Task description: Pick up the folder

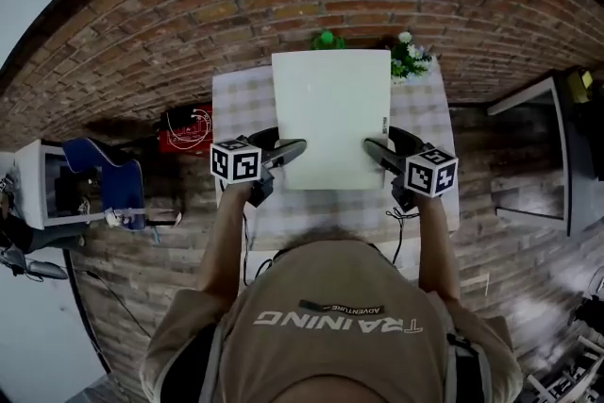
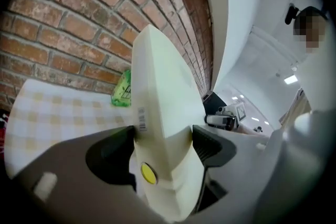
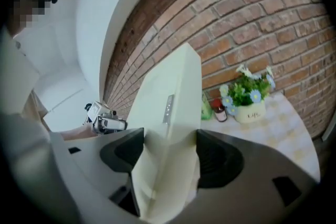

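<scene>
jaws clenched both sides: left gripper (image 1: 293, 148) pinches the flat cream plastic folder's (image 1: 330, 113) left edge, right gripper (image 1: 373, 149) its right, long axis running away over the checked-cloth table (image 1: 236, 94) (looks lifted).

A pale cream rectangular folder (image 1: 330, 113), closed, is held flat over the checked bench (image 1: 427, 113), its long sides running 6 to 12 o'clock. The left hand-held gripper (image 1: 297, 147) clamps its edge at 7 o'clock, and the right hand-held gripper (image 1: 371, 146) clamps it at 5 o'clock. A barcode sticker (image 2: 140, 119) and a round yellow dot (image 2: 148, 173) mark the left edge.
</scene>
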A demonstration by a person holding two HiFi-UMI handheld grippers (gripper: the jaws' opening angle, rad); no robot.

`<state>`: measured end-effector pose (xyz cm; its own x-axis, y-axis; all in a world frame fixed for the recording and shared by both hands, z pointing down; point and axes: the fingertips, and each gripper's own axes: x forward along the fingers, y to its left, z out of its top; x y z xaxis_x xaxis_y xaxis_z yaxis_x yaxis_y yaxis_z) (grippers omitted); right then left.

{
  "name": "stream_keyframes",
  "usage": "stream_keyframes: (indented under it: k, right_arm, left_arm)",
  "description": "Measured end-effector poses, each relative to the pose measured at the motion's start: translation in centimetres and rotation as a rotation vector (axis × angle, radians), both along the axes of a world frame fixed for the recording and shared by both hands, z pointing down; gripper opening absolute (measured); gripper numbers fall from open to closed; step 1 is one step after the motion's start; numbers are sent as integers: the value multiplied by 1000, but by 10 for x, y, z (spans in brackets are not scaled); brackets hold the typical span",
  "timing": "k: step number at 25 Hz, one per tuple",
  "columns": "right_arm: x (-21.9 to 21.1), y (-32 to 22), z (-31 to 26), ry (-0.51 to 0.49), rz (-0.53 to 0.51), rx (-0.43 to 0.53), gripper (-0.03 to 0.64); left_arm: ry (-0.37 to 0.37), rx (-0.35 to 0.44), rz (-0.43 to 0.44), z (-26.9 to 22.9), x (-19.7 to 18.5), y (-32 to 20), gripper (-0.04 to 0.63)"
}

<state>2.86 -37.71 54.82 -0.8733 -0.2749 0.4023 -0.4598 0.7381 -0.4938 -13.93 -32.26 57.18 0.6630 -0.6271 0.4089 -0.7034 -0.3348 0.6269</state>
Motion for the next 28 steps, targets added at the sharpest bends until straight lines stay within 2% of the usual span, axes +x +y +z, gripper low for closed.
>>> stream_keyframes:
  k: [4, 8, 10, 17, 25, 28]
  right_arm:
    - [-14, -9, -50, -25, -19, 109, 278]
    - [-27, -36, -117, -76, -31, 272, 278]
    - [-30, -44, -149, -101, -39, 344, 278]
    - [-32, -51, -223, -181, -57, 464, 278]
    - [-29, -47, -295, -225, -59, 628, 278]
    - [-26, -47, -320, -240, -52, 673, 278]
  left_arm:
    - [-34, 92, -19, -49, -14, -8, 331]
    - [-62, 245, -45, -114, -28, -36, 331]
    - [-68, 297, -47, -141, -31, -44, 331]
    - [-65, 397, -58, -207, -34, -51, 331]
    - [-152, 551, -56, -282, -34, -52, 331]
    - [-210, 585, -42, -310, -31, -54, 331]
